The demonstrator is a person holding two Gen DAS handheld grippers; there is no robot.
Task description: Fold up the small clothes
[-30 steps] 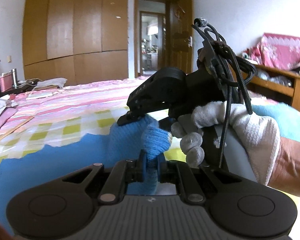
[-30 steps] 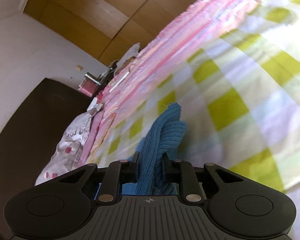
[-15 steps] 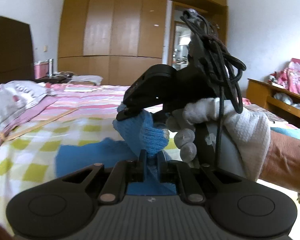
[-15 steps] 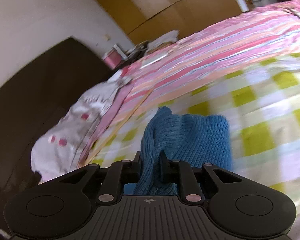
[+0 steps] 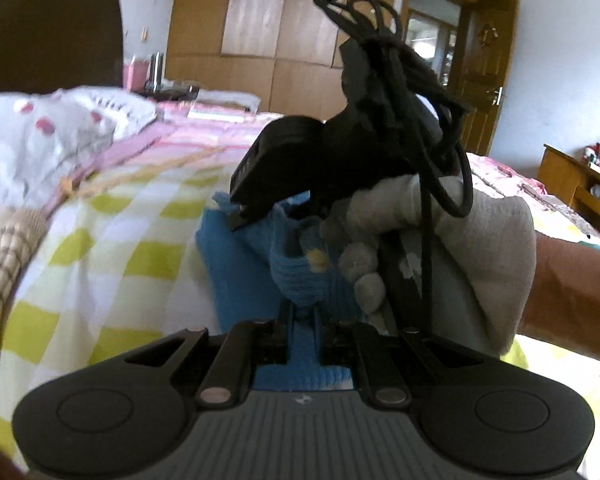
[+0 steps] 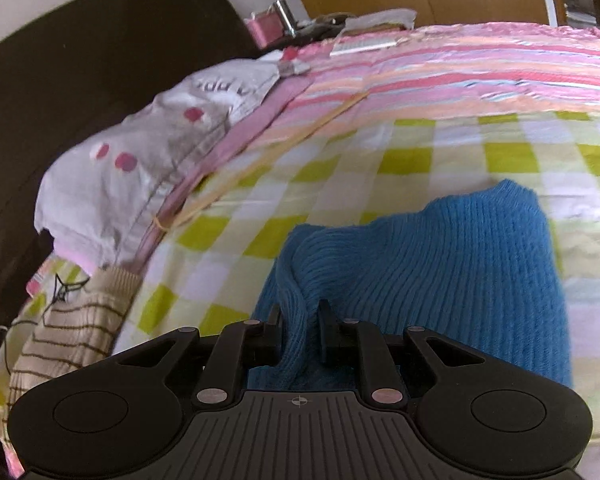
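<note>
From the left wrist, the left tongs (image 5: pixel 303 316) pinch a bunched fold of the blue sweater (image 5: pixel 236 276) above the checked bed cover (image 5: pixel 100 264); a gloved hand (image 5: pixel 452 248) holds the right tongs just beyond.

From the right wrist, the right tongs (image 6: pixel 300 332) clamp a ridge of the sweater, which is spread over the cover, near a striped garment (image 6: pixel 64 336).
</note>
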